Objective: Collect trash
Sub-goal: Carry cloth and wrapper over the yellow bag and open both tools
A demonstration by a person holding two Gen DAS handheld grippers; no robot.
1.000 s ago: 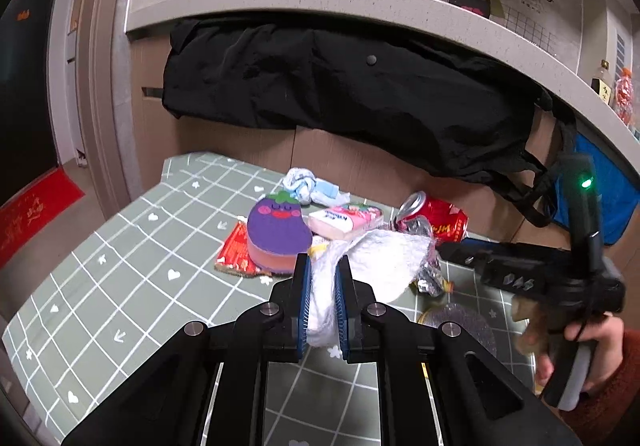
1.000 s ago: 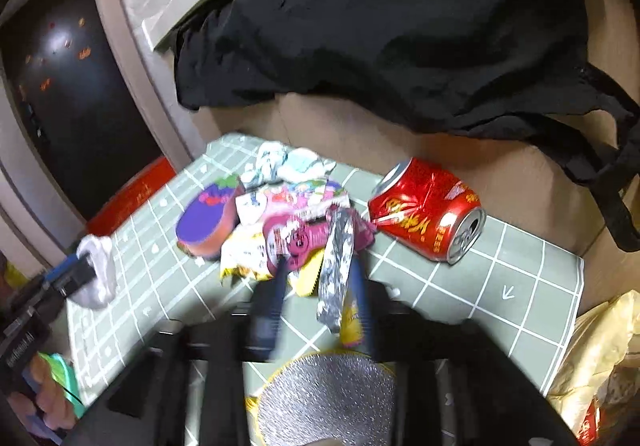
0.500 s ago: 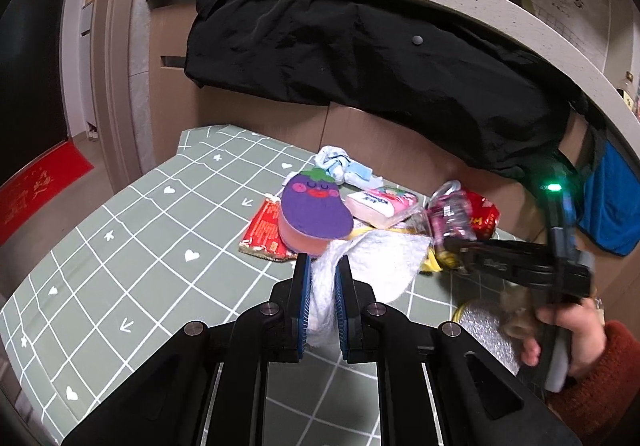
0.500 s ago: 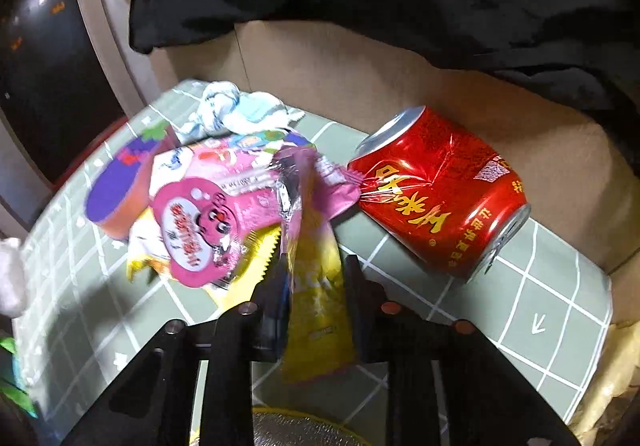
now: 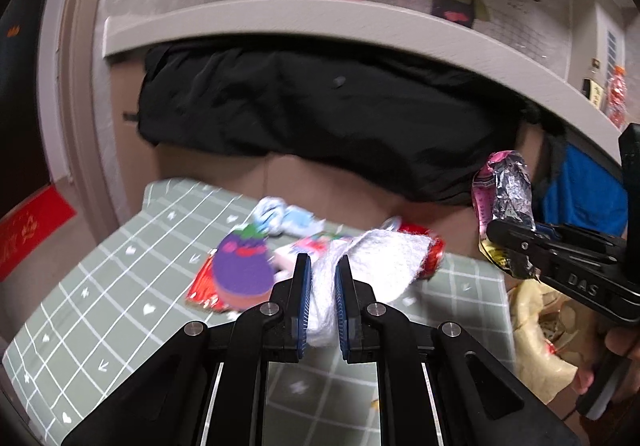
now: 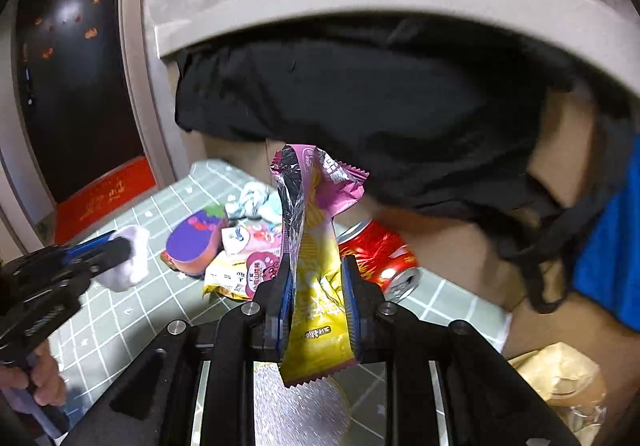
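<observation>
Up went the right gripper point(image 6: 314, 286), lifting the yellow and pink wrapper point(image 6: 316, 270) off the green table point(image 6: 132, 310); a second ago it lay in the pile. Its jaws were closing, pads pressing on the wrapper. The left gripper point(image 5: 322, 286) held the white tissue point(image 5: 380, 258) tight. The red can point(image 6: 380, 258) lay at about one o'clock from the right gripper's tips, and the purple sponge point(image 6: 196, 242) at ten o'clock.

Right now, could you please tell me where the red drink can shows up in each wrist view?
Left wrist view: the red drink can sits right of centre, mostly hidden behind the white tissue.
Right wrist view: centre, on the table just right of the yellow wrapper.
Shared landmark: the purple eggplant sponge.
</observation>
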